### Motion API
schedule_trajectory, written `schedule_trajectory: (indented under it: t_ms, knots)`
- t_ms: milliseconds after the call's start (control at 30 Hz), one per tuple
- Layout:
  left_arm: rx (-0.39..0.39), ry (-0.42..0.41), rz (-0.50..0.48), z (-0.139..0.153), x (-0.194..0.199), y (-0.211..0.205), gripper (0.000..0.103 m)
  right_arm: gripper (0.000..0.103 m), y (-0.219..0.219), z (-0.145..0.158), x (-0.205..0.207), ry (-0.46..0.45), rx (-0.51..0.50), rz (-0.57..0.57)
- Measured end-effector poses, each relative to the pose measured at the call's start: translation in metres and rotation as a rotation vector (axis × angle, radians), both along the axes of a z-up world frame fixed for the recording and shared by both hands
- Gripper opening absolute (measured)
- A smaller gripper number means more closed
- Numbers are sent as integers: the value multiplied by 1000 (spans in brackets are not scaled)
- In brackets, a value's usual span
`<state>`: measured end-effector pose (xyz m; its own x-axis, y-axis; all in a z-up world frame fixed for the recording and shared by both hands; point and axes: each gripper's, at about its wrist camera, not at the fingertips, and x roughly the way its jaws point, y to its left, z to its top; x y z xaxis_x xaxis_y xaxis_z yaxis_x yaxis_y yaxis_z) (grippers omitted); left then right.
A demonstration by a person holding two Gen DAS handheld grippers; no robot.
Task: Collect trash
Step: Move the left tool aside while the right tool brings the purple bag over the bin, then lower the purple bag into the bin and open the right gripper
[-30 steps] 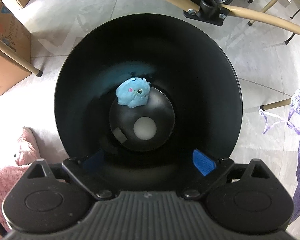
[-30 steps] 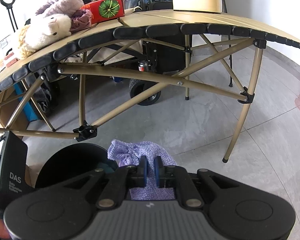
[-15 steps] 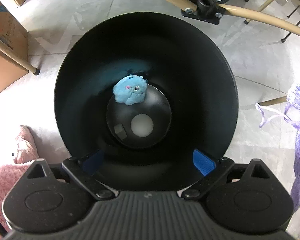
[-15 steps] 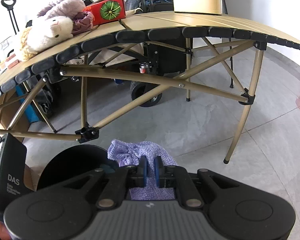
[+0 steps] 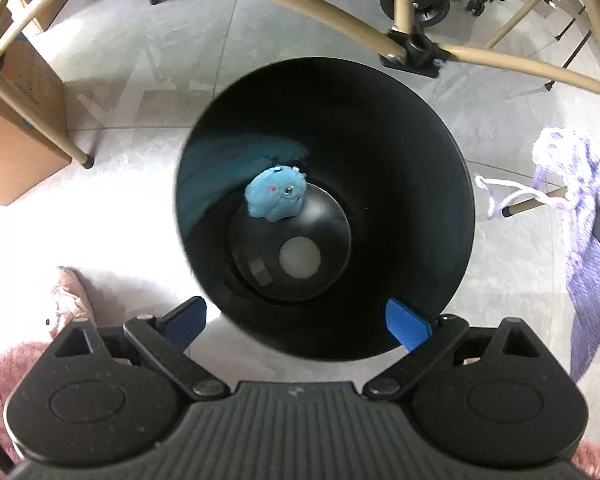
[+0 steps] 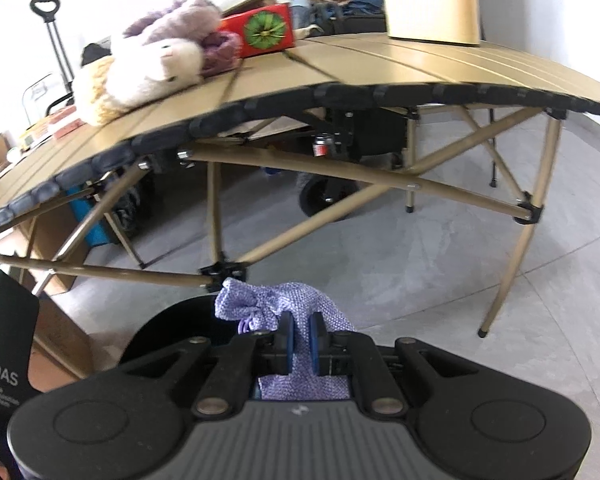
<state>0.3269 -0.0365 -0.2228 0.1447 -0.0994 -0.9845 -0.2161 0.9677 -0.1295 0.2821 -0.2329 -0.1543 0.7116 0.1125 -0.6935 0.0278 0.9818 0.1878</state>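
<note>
A black trash bin [image 5: 400, 128] stands on the floor below my left gripper [image 5: 296, 320], seen from above. A small blue plush toy [image 5: 277, 196] lies at its bottom. The left gripper is open and empty, its blue pads on either side of the bin's near rim. My right gripper [image 6: 301, 342] is shut on a purple knitted drawstring pouch [image 6: 300, 308], held just right of the bin [image 6: 172, 328]. The pouch also shows at the right edge of the left wrist view [image 5: 580, 200].
A tan folding table [image 6: 380, 68] stands behind the bin, its legs and braces [image 5: 412, 50] close to the far rim. On it lie plush toys [image 6: 152, 64] and a red box [image 6: 262, 32]. Cardboard boxes [image 5: 16, 120] stand left. Pink fluffy fabric [image 5: 4, 380] lies near left.
My left gripper has risen and pulled back, so the bin looks smaller and sits farther off. My right gripper has lifted with the pouch; the table top now shows.
</note>
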Motion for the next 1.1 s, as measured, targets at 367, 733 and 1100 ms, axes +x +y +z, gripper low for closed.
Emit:
schedule_trajectory:
  t_ms: [367,733,1100]
  knots:
    - [-3,-43,83,22,-22,54,98,8,57,1,10,16,4,128]
    - [31,-41,158,20,-37,95,98,8,101,-27,29,156,-14,187]
    - [87,-35,182,16,-40,106,98,9,133,-60,44,253,-51,232]
